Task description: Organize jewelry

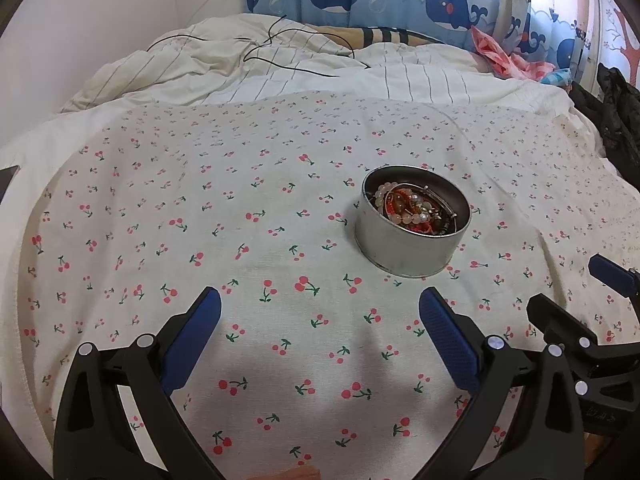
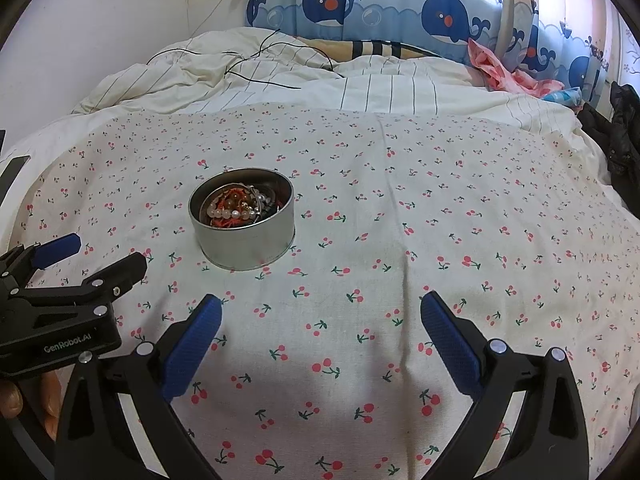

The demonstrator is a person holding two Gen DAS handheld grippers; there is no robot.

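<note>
A round metal tin (image 1: pixel 404 248) (image 2: pixel 244 248) stands on the cherry-print cloth (image 1: pixel 240 208) (image 2: pixel 440 220). Inside it lies a tangle of jewelry (image 1: pixel 416 208) (image 2: pixel 240 208): pale bead bracelets, red beads and metal pieces. My left gripper (image 1: pixel 320 308) is open, low over the cloth, with the tin ahead and to the right of it. My right gripper (image 2: pixel 320 308) is open too, with the tin ahead and to its left. Neither holds anything. Each gripper also shows in the other's view, the right gripper (image 1: pixel 576 292) at the right edge and the left gripper (image 2: pixel 96 256) at the left edge.
Behind the cloth lies a rumpled striped duvet (image 1: pixel 280 68) with a black cable (image 1: pixel 296 60) across it. Whale-print curtains (image 2: pixel 400 4) hang at the back. Pink fabric (image 2: pixel 504 68) and dark clothing (image 2: pixel 616 132) lie at the right. A hand (image 2: pixel 24 400) holds the left gripper.
</note>
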